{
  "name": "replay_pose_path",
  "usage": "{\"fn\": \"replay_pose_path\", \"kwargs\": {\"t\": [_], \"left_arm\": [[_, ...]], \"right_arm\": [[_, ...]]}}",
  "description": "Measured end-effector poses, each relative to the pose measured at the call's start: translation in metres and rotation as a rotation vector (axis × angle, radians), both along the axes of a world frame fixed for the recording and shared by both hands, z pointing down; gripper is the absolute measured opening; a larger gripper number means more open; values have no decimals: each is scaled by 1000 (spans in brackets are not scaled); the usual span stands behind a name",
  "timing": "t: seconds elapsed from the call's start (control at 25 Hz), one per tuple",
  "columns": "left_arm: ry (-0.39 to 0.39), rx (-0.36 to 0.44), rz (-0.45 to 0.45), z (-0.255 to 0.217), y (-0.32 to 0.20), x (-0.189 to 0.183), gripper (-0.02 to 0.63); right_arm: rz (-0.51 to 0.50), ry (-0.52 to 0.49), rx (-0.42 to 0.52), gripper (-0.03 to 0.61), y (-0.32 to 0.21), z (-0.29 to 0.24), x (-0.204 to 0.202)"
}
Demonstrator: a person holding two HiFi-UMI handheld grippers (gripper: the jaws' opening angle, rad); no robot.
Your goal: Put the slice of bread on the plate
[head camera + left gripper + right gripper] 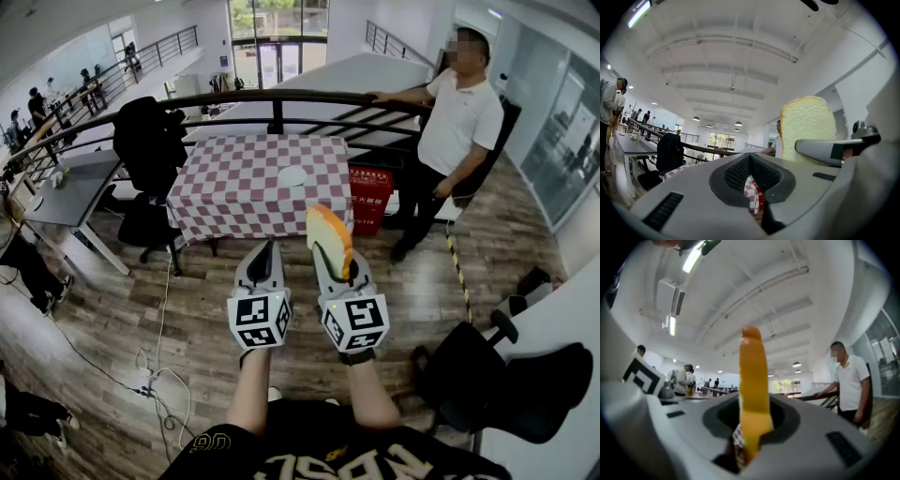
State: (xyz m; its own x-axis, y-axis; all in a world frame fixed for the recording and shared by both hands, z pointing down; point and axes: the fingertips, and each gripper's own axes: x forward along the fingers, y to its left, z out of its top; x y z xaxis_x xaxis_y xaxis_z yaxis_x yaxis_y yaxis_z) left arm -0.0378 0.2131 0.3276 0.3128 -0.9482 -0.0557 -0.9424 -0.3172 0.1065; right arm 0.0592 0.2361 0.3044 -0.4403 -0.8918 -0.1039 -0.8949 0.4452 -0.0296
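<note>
- Bread (328, 230) is pinched upright in the right gripper (334, 264), evidently for carrying.
- Left gripper (265, 251) is pressed together, empty, held alongside.
- Plate (292, 176) lies well ahead on the checked table (225, 192).

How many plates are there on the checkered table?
1: a white plate lies near the middle of the checkered table, seen in the head view. Nothing on the table could hide another.
</note>
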Motion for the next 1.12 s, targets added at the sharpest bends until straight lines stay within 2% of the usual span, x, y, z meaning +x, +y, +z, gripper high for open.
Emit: {"fn": "replay_pose_path", "kwargs": {"t": [0.36, 0.44, 0.56, 0.68, 0.84, 1.04, 1.12], "left_arm": [[-20, 28, 43, 2, -11, -76, 20], [-5, 33, 35, 3, -14, -92, 20], [58, 18, 25, 10, -19, -114, 19], [83, -45, 88, 29, -22, -114, 20], [49, -77, 148, 39, -24, -107, 20], [33, -73, 130, 43, -43, -106, 20], [70, -93, 108, 46, -61, -109, 20]], "right_arm": [[74, -15, -14, 99, -16, 7, -64], [91, -8, -13, 100, -15, 11, -75], [110, 12, -16, 100, -14, 17, -90], [121, 25, -37, 100, -16, 25, -97], [132, 7, -70, 100, -28, 30, -101], [114, -38, -80, 100, -53, 38, -103], [103, -17, -74, 100, -71, 44, -104]]}}
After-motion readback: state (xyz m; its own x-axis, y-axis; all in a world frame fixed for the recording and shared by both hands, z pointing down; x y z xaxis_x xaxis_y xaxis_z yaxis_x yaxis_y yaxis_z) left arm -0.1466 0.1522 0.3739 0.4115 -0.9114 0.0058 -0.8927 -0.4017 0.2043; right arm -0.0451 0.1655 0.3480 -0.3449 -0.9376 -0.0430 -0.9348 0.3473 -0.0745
